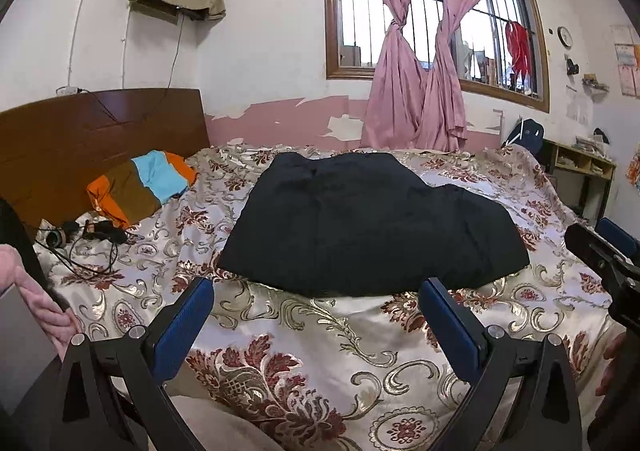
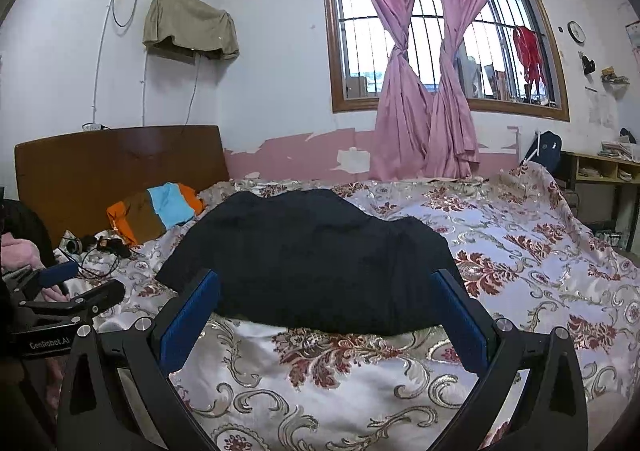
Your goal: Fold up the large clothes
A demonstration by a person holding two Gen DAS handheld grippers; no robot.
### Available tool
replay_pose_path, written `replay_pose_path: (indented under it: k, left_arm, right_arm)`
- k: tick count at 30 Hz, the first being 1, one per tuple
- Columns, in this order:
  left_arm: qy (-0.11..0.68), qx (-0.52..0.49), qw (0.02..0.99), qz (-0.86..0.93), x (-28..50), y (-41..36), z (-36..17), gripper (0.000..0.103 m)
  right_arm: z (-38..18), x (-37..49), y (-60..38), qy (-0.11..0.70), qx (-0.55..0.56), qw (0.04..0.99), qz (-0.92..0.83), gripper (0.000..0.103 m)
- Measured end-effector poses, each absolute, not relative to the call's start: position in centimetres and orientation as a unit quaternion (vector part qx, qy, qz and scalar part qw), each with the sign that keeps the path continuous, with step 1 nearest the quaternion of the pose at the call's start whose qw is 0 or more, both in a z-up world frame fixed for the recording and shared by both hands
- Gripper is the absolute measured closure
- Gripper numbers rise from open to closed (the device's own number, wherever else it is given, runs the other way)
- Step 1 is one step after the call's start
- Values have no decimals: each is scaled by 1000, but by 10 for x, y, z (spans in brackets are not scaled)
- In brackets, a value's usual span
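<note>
Already folded: black garment [image 1: 372, 223] lay as a compact bundle mid-bedspread [image 1: 304, 363].
Left gripper [image 1: 316, 287]: spread wide, empty.
Right gripper [image 2: 326, 279]: spread wide, empty.
Remaining: apparently little, perhaps tidying.

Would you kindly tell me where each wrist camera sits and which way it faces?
Left wrist: on the left gripper, open above the floral bedspread, facing the folded black garment; a hand and the right gripper show.
Right wrist: on the right gripper, open, facing the same garment; the left gripper shows.
Shared: wooden headboard, pink curtains.
</note>
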State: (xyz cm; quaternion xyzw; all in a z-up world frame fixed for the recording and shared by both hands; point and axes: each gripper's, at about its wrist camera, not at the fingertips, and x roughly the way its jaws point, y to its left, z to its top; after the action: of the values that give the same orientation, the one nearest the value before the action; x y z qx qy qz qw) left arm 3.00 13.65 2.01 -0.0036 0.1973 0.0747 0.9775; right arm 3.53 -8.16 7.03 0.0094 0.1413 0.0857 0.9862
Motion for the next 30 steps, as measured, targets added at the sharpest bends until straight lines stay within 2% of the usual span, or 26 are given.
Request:
replay_pose_path:
  k: [13, 30]
  left_arm:
    - [223, -13, 971, 81, 35, 140, -3, 0]
    - [237, -6, 968, 80, 38, 136, -13, 0]
  right_arm:
    - [40, 47, -86, 206, 13, 976, 73, 1]
    - [25, 52, -86, 235, 5, 969, 74, 1]
